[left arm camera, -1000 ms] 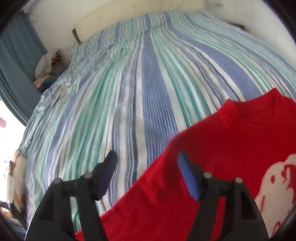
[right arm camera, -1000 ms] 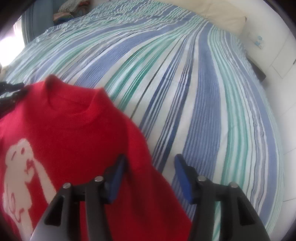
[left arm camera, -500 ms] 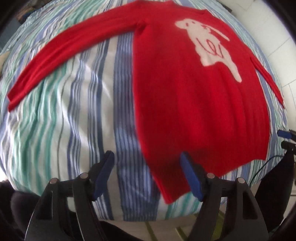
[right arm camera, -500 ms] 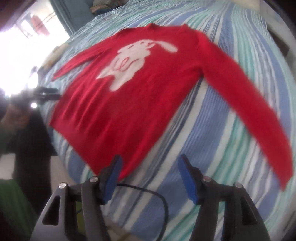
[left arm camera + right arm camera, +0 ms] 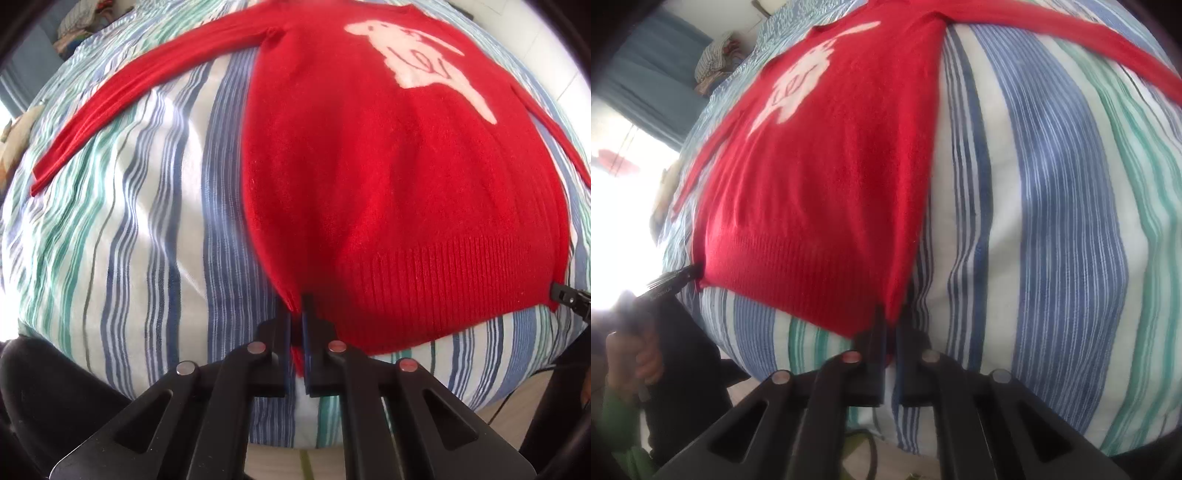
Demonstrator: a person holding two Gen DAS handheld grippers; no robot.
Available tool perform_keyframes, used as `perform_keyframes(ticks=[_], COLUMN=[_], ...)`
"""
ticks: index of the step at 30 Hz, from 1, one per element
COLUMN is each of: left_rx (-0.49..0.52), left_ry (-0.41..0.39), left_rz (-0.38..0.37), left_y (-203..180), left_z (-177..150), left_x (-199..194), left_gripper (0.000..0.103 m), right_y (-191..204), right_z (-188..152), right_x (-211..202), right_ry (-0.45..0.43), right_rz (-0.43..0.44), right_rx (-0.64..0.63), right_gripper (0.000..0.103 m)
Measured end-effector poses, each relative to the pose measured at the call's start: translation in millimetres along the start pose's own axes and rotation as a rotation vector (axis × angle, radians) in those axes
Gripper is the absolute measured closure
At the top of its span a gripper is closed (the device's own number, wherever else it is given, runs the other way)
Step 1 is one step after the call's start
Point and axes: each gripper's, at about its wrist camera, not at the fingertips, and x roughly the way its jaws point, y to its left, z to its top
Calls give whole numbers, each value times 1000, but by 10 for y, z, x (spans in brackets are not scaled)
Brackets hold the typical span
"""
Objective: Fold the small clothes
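A red sweater (image 5: 388, 177) with a white animal figure lies flat and face up on the striped bed, sleeves spread out to both sides. My left gripper (image 5: 296, 310) is shut on the hem's left corner, with red knit pinched between the blue pads. In the right wrist view the same red sweater (image 5: 827, 177) shows from the other side. My right gripper (image 5: 891, 321) is shut on the hem's right corner. The other gripper's tip (image 5: 677, 277) shows at the far hem corner, held by a hand (image 5: 631, 363) in a green sleeve.
The striped bedspread (image 5: 140, 229) drops off at the near edge below both grippers, with floor and a dark cable (image 5: 517, 391) beneath. A pile of clothes (image 5: 714, 55) sits at the bed's far corner by a blue curtain (image 5: 653, 77).
Both grippers swept from the sweater's shoulders down to its hem at the near bed edge, then went from open to shut on the two hem corners.
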Motion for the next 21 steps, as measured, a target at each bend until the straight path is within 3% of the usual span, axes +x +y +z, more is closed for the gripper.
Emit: perform_keyframes(ticks=[10,13,14,19,21], left_rx=[-31,-50,-57,-71,-76], left_ry=[-10,1,-6,-97,-166], left_rz=[-7,-16,-17,-27,-15], left_y=[-123,-130,-132,-156,-139], left_z=[-52,-125,-156,-234,-190], left_x=[-139,-251,-307,-723,-901], left_gripper=[95,70,57,50,38], right_y=[-41,-96,-106,-154,-176], right_z=[-39,-95,-114,-214,-233], right_x=[-42,-130,-156,-260,-362], right_ry=[-63,-62,-59,-32,-51], right_rz=[26,37,37,35,9], right_rx=[12,23,26,71,85], right_gripper=[101,96,93,85,85])
